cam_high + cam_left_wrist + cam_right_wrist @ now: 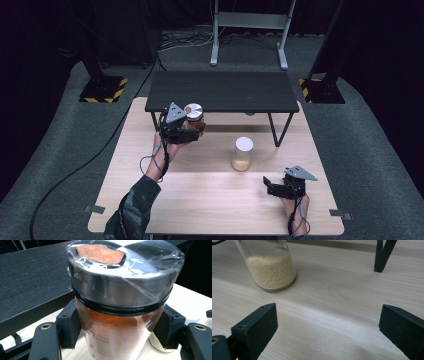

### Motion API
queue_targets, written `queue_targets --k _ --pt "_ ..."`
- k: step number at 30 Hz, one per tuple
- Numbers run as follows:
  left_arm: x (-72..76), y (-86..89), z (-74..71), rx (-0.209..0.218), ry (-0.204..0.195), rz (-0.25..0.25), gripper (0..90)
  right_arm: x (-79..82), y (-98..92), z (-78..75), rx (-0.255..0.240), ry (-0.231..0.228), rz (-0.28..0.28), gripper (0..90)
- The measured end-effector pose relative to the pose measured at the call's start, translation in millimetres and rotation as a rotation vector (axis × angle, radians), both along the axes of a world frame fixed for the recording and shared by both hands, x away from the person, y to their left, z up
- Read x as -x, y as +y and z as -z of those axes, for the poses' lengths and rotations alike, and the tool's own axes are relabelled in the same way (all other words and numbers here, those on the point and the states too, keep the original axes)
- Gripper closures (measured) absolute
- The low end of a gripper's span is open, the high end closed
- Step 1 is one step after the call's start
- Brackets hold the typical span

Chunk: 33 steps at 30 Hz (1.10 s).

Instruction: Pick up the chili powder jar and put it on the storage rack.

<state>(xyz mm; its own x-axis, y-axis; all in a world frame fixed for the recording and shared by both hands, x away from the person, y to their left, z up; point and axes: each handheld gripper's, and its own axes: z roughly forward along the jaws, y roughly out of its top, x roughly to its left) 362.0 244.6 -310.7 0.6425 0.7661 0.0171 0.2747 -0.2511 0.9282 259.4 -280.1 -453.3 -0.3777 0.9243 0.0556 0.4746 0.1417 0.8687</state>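
**Spice jar held at the shelf's edge**

The left gripper point(186, 131) was clamped on a clear glass jar of orange-red powder with a brushed-metal lid point(193, 116), its black pads pressed against the glass on both sides just below the lid's dark collar. The jar stood upright, seemingly held a little above the pale wooden table point(200, 195), just in front of the low black shelf point(220, 91).

Judging by the glass wall and the powder filling most of it, the jar would be stiff, fairly weighty for its size, smooth enough to slip and breakable if dropped. The straight wall under the lid looked the safest hold; the lid was wrapped in loose plastic film, which would likely slide.

The left forearm reached forward from the near edge, the gripper roughly level. The right gripper point(276, 187) sat low near the table's near right corner, jaws wide apart and empty, facing a clear glass jar of pale yellow grains with a white lid point(243, 154).
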Motion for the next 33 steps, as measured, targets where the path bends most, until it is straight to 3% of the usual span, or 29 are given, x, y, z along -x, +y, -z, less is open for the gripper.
queue_targets --k 33 --pt "-15.9 -2.7 -21.2 0.004 0.031 0.038 31.8 0.2 -0.7 0.4 -0.004 -0.002 0.001 0.8"
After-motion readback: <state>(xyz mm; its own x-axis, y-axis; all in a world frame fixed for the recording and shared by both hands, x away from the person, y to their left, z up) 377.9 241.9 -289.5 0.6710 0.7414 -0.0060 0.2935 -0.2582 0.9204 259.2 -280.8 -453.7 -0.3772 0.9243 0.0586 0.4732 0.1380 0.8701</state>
